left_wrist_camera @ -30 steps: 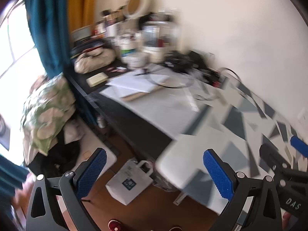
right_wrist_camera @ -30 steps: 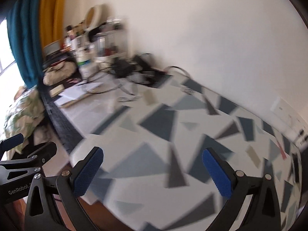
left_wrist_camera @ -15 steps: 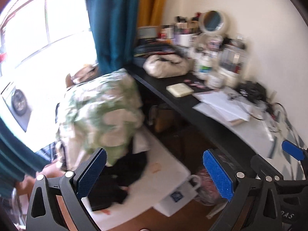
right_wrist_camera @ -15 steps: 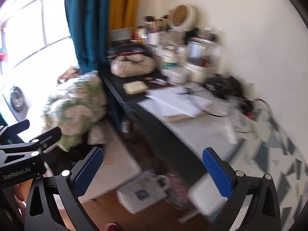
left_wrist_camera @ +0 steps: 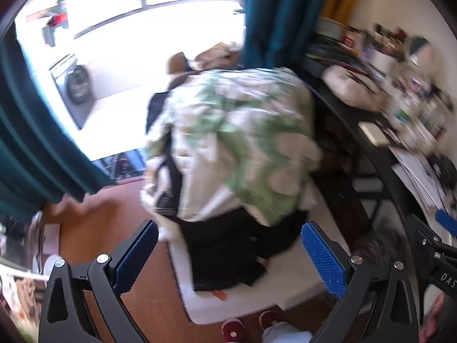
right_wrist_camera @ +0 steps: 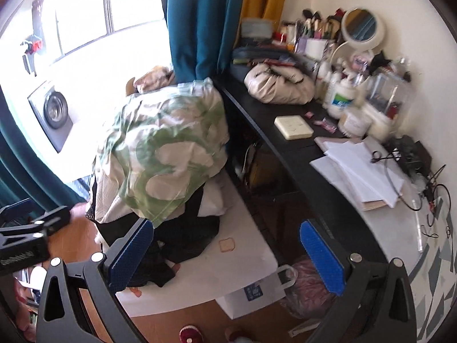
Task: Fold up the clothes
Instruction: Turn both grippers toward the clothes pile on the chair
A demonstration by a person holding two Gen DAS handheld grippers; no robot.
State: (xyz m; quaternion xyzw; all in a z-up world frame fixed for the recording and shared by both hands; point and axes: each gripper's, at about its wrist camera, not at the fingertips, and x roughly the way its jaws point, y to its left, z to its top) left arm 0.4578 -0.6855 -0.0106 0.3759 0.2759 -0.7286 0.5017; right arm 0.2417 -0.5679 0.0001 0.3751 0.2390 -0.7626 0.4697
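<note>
A heap of clothes stands on a white mat on the floor: a green-and-white patterned garment (left_wrist_camera: 242,148) (right_wrist_camera: 162,145) lies on top of black garments (left_wrist_camera: 228,245) (right_wrist_camera: 182,234). My left gripper (left_wrist_camera: 228,257) is open and empty, above and in front of the heap. My right gripper (right_wrist_camera: 225,257) is open and empty too, to the right of the heap. The left gripper's black body (right_wrist_camera: 25,243) shows at the left edge of the right wrist view; the right gripper's body (left_wrist_camera: 434,257) shows at the right edge of the left wrist view.
A black desk (right_wrist_camera: 271,120) crowded with bottles, papers (right_wrist_camera: 362,168), a round mirror (right_wrist_camera: 360,25) and cables runs along the wall at right. Teal curtains (right_wrist_camera: 197,20) hang by a bright window. A white paper bag (right_wrist_camera: 254,294) and red slippers (left_wrist_camera: 232,330) lie on the wooden floor.
Both views have swung left, from the patterned bedcover and desk toward the clothes heap by the window. Both grippers stayed open.
</note>
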